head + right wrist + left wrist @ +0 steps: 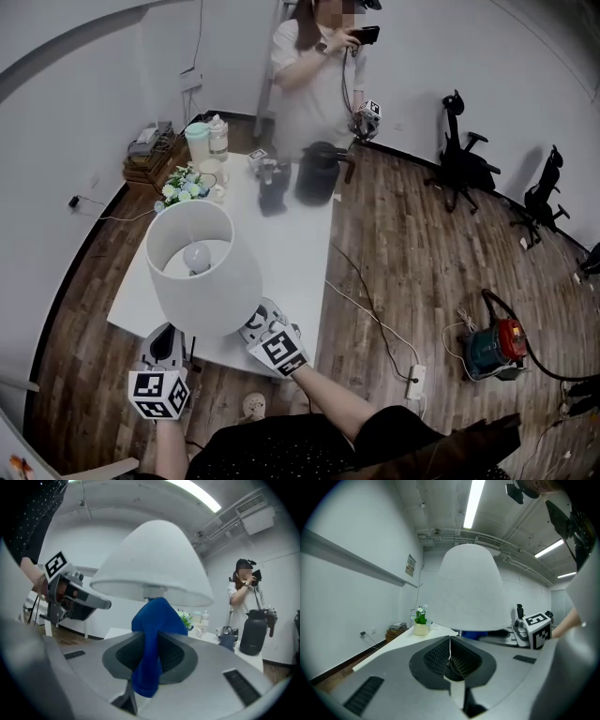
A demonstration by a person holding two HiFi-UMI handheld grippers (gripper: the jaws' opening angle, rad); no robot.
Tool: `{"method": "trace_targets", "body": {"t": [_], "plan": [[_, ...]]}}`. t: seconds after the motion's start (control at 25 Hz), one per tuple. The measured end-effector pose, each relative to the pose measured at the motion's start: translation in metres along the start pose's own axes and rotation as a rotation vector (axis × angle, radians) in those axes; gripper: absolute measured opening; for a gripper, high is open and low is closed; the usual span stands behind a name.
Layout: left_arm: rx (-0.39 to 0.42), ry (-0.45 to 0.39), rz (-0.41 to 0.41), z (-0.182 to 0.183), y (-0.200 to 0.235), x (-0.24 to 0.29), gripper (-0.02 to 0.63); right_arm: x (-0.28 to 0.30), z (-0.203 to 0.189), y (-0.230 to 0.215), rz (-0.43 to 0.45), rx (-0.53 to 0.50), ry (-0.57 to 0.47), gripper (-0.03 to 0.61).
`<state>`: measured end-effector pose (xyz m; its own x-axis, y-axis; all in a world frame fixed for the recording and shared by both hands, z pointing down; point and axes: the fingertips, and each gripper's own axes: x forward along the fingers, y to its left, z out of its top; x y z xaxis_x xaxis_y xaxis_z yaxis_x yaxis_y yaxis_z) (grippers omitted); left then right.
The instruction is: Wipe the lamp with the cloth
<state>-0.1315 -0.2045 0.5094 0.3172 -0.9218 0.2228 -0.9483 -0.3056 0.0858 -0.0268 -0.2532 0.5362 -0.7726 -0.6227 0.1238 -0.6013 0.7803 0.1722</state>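
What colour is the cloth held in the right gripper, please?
Blue; the cloth shows best in the right gripper view.

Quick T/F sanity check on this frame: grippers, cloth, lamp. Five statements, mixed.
1. The right gripper is shut on the blue cloth. True.
2. The left gripper grips the shade. False: its jaws are together with nothing between them.
3. The bulb shows through the shade's open top in the head view. True.
4. The cloth lies flat on the table. False: it is clamped in the right gripper's jaws, just under the shade.
5. The lamp lies on its side. False: it stands upright on the table.
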Motion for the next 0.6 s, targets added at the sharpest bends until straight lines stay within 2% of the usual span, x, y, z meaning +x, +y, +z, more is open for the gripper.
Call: {"method": "trace_targets", "body": {"t": [0.08, 0.2, 0.32, 0.44, 0.6], "plan": [[0.004, 0.003, -0.001, 0.0, -0.002, -0.001, 0.012, 0.0, -0.025, 0.009, 0.04, -0.008, 0.087, 0.075], [0.009, -0.001, 0.0, 0.001, -0.004, -0.002, 0.012, -0.008, -0.067, 0.011, 0.045, 0.008, 0.239, 0.075], [0.008, 0.0, 0.004, -0.001, -0.004, -0.004, 0.012, -0.023, -0.097, 0.011, 0.062, 0.081, 0.32, 0.075], [0.005, 0.01, 0.01, -0.005, -0.003, -0.007, 0.012, -0.034, -0.086, 0.001, 0.118, 0.153, 0.236, 0.075], [0.014, 0.025, 0.022, -0.006, 0.002, -0.012, 0.012, -0.04, -0.025, -0.048, 0.224, 0.312, -0.038, 0.075]]}}
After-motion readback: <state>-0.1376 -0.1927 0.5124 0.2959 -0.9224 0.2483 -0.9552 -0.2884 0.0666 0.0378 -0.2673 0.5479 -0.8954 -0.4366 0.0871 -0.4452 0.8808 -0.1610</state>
